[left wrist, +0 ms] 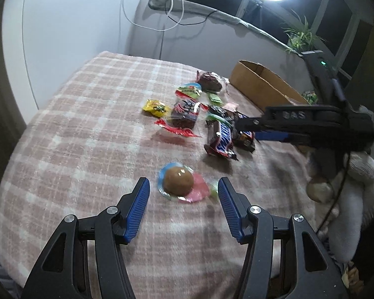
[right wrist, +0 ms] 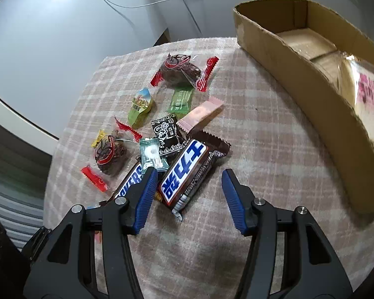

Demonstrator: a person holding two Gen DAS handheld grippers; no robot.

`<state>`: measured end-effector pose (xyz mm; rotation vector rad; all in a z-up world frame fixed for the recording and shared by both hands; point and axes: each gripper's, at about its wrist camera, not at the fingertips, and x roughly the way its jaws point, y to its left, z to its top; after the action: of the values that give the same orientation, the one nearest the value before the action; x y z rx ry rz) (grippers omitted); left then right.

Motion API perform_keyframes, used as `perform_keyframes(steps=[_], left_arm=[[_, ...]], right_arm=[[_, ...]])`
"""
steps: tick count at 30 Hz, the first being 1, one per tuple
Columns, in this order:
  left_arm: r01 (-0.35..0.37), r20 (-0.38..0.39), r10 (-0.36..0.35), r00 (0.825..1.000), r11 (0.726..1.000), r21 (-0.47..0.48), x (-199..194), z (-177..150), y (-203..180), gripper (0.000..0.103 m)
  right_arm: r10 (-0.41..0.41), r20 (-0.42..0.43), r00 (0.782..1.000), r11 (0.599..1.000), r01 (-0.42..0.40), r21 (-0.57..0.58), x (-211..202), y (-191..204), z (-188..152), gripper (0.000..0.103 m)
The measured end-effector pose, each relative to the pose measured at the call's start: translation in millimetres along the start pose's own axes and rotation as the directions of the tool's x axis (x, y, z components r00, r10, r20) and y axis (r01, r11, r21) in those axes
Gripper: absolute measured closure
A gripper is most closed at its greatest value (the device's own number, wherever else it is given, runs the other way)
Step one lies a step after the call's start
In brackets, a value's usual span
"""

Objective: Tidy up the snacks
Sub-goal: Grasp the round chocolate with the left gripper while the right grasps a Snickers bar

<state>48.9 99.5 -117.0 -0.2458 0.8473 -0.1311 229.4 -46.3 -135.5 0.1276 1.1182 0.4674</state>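
Snickers bar (right wrist: 184, 174) between parted right gripper (right wrist: 187, 186) jaws

A pink-and-cream plaid blanket (right wrist: 249, 134) covered the worktop. The tongs were black with ribbed blue pads (right wrist: 144, 196). The cardboard box (right wrist: 309, 74) was plain brown. The chocolate bar (right wrist: 184, 174) was dark brown with a white panel and blue lettering. Two clear wrappers with red crimped ends (right wrist: 179, 71) held dark brown cake. One small packet (right wrist: 180, 101) was green, another (right wrist: 202, 113) pale pink, another (left wrist: 155, 107) yellow. A round brown sweet (left wrist: 178, 180) sat in blue-and-pink wrapping.
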Motion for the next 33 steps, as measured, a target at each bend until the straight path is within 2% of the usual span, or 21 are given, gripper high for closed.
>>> perform_keyframes(steps=[7,11,15,20,33], left_arm=[[-0.02,-0.01,0.02,1.0,1.0,-0.02,7,2,5,0.047],[-0.049,-0.014,0.049,0.999,0.999,-0.001,16,7,4,0.049],[-0.067,-0.019,0.068,0.998,0.998,0.008,23,9,4,0.062],[-0.09,0.008,0.09,0.996,0.995,0.035,23,5,2,0.071],[-0.059,0.032,0.06,0.998,0.998,-0.027,15,8,12,0.073]], right_arm=[[-0.024,-0.005,1.0,0.999,0.024,-0.04,2,6,2,0.053],[-0.046,-0.005,0.999,0.995,0.046,-0.086,0,15,0,0.058],[-0.064,0.0,0.998,0.986,0.064,-0.153,-2,20,-3,0.061],[-0.066,-0.003,0.998,0.98,0.064,-0.186,-7,18,-5,0.064],[-0.022,0.031,0.999,0.988,0.027,-0.155,-24,7,-9,0.07]])
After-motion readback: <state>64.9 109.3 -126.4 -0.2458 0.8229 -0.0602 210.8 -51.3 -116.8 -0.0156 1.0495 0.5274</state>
